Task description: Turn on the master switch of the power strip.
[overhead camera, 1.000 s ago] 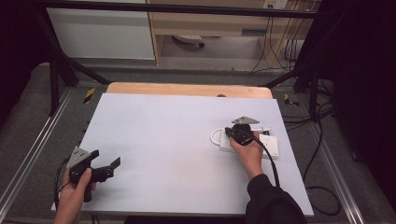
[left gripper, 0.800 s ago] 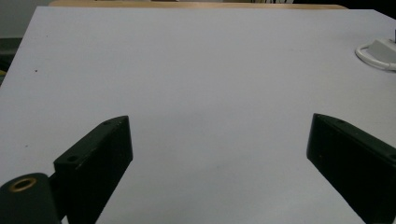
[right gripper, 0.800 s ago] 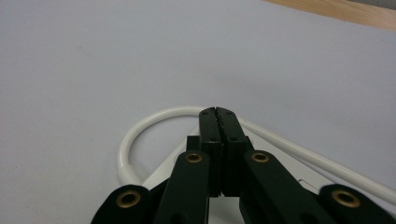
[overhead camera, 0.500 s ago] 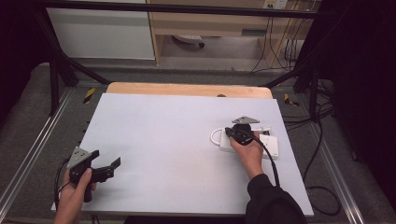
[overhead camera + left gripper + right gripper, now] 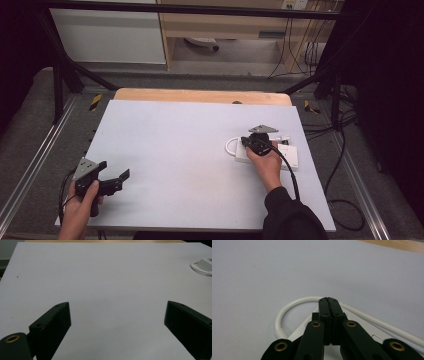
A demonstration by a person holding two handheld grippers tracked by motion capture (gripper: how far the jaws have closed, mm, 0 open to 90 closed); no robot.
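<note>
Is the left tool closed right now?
No, in the left gripper view the left tool has its jaws standing wide apart over the bare white table.

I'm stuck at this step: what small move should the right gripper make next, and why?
Probably open the right gripper: its jaws are pressed together with nothing between them, just above the white cable looping from the white box. It can't grasp while shut.

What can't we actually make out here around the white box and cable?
- White box, high view: near part hidden by the right hand-held gripper and the hand; its kind is too small to tell.
- White cable, right gripper view: whether the shut jaws touch it is hidden by the jaws themselves; its far end is cut off by the right edge.
- White box, left gripper view: cut off by the right edge.
</note>
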